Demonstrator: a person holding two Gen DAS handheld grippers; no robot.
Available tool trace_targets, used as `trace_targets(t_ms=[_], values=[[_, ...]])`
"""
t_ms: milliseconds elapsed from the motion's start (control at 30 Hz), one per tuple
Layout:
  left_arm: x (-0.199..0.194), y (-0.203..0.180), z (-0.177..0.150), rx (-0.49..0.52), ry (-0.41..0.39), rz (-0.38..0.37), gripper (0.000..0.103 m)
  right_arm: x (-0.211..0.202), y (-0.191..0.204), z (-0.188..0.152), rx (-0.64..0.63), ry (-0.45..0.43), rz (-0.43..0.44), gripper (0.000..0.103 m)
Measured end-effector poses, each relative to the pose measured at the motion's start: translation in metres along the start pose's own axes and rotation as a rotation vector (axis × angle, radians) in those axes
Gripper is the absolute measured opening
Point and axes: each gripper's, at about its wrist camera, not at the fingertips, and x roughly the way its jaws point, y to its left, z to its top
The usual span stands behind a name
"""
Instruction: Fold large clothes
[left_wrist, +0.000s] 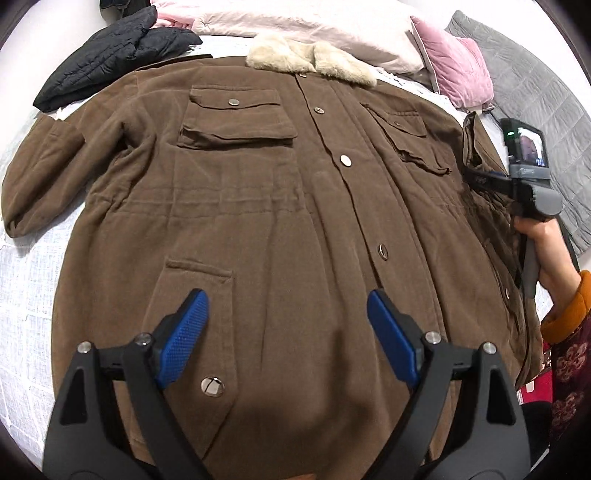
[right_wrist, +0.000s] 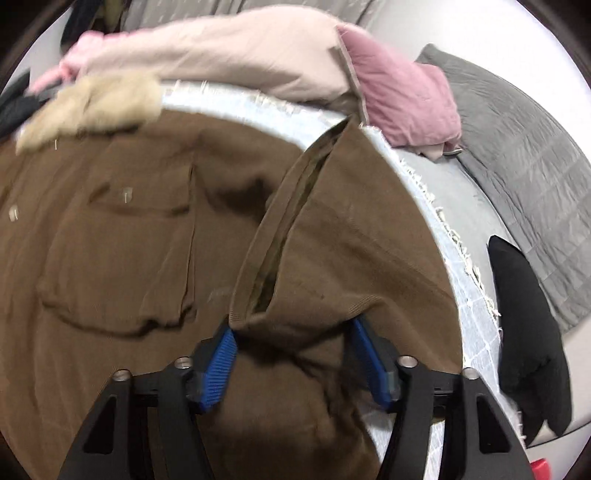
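Observation:
A large brown coat (left_wrist: 266, 206) with a beige fur collar (left_wrist: 310, 59), snap buttons and flap pockets lies front-up and spread out on a bed. My left gripper (left_wrist: 286, 310) is open and empty, hovering over the coat's lower front near a hip pocket. The right gripper (left_wrist: 517, 184) shows in the left wrist view at the coat's right edge. In the right wrist view the right gripper (right_wrist: 291, 332) stands wide, with the coat's right sleeve (right_wrist: 332, 236) draped between its blue pads (right_wrist: 218, 365); the cuff points away. Whether the pads press the cloth is unclear.
The bed has a white cover (left_wrist: 26, 288). A folded black quilted jacket (left_wrist: 122, 51) lies at the back left. Pale pink bedding (left_wrist: 303, 22), a pink pillow (left_wrist: 458, 62) and a grey quilt (left_wrist: 535, 92) lie behind. A black cloth (right_wrist: 524, 325) lies at the right.

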Motion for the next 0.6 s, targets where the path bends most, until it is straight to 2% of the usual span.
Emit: trace_targets(t_ms=[33,100,200,300,500,600], values=[[-0.001,0.001,0.000,-0.004,0.000,-0.003,0.088,-0.004,-0.008,0.003,0.005,-0.010,0.023,0.038],[-0.002,0.002,-0.001,-0.010,-0.002,-0.013,0.088,-0.014,-0.027,0.008,0.006,-0.020,0.044,0.019],[-0.004,0.001,-0.003,-0.012,0.002,-0.018,0.088,-0.044,-0.075,0.015,0.027,-0.080,-0.024,0.018],[-0.004,-0.004,-0.005,0.001,0.014,-0.031,0.088,-0.064,-0.119,0.015,0.076,-0.100,-0.081,0.017],[-0.007,-0.015,-0.009,0.048,0.008,-0.027,0.088,-0.079,-0.223,-0.010,0.198,-0.087,-0.286,0.014],[-0.006,-0.016,-0.011,0.061,0.010,-0.019,0.088,-0.066,-0.267,-0.031,0.284,-0.039,-0.340,0.012]])
